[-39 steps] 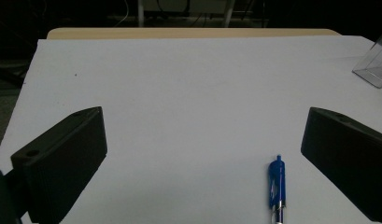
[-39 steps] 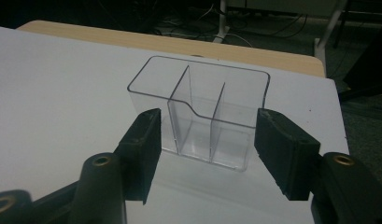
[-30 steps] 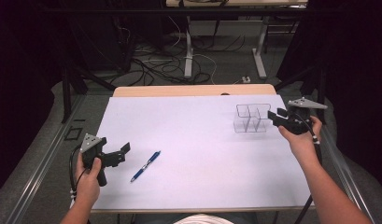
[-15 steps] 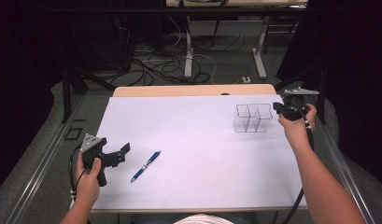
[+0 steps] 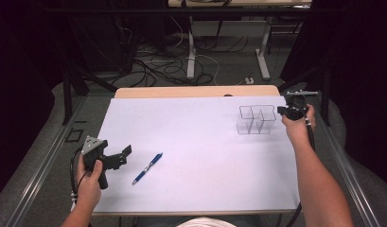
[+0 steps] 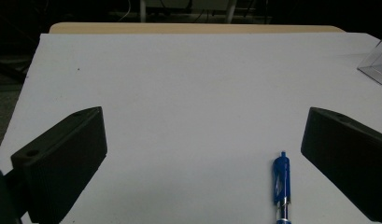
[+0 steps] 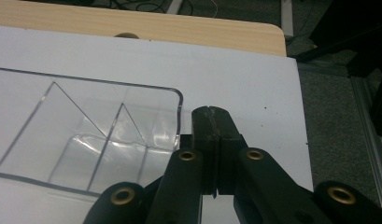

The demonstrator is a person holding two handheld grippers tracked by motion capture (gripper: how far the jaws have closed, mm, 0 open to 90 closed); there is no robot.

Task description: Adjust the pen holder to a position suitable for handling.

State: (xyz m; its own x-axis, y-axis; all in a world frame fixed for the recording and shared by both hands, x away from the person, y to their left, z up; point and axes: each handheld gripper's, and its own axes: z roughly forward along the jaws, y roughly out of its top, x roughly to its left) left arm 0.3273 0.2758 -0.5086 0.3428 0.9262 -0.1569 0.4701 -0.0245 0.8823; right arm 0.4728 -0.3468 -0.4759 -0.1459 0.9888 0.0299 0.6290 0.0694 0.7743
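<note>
A blue pen [image 5: 147, 168] lies slanted on the white table top [image 5: 196, 132], just right of my left gripper [image 5: 124, 156]. In the left gripper view the pen [image 6: 281, 186] lies between the wide-open jaws of that gripper [image 6: 205, 140], close to the right one. A clear divided container [image 5: 256, 119] stands at the far right of the table. My right gripper [image 5: 281, 110] is held at its right side. In the right gripper view the container [image 7: 93, 140] sits left of the right gripper [image 7: 212, 115], whose jaws are pressed together with nothing between them.
The white sheet ends in a wooden strip [image 5: 196, 91] at the far edge. Beyond the table are cables [image 5: 148, 66] and table legs [image 5: 191, 52] on the floor. A corner of the clear container [image 6: 378, 65] shows at the right edge of the left gripper view.
My right gripper has moved away from me along the table's right edge and now sits close against the clear container's right side. The left gripper and the pen have stayed still.
</note>
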